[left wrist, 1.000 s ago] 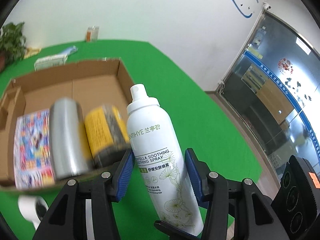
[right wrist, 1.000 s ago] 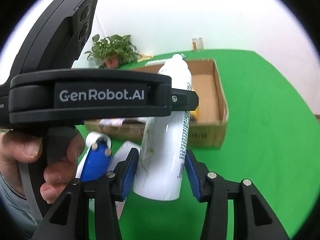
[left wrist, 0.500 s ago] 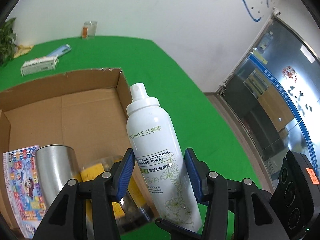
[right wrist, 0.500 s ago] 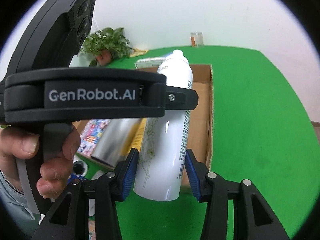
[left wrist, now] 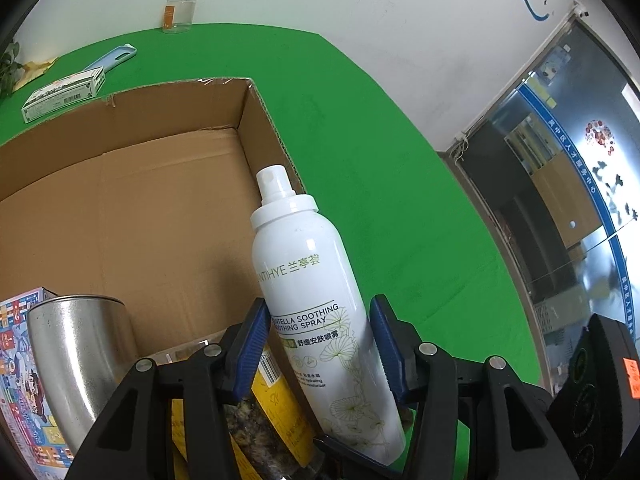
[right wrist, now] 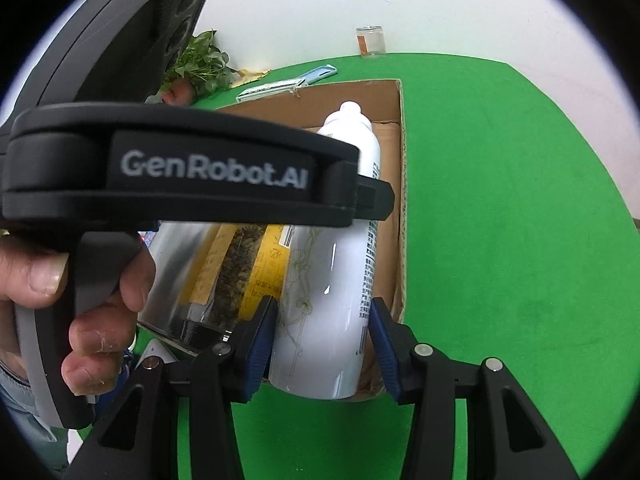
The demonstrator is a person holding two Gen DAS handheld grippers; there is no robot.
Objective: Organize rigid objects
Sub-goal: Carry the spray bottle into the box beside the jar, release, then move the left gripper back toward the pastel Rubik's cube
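Green cloth covers the counter, with a white wall behind and a glass door at the right of the frame.

From the left wrist view, the left gripper has its blue-padded fingers set narrowly against the lower body of the white aerosol spray bottle with a leaf print. The bottle runs lengthwise from the bottom centre of the frame up to its nozzle, tilted slightly left. A second ago the open brown cardboard box sat further up and left in this view; now its bare floor fills the left half and the bottle's nozzle hangs over the box's right wall, so I judge the placing is close. Inside, at lower left, lie a shiny steel tumbler, a yellow-labelled jar and a colourful printed carton.

From the right wrist view, the right gripper clasps the same bottle near its base, pads on both sides. The bottle's long axis points up the frame, nozzle toward the box's far end. A hand at left holds the other gripper's handle. The box has drawn nearer here too.
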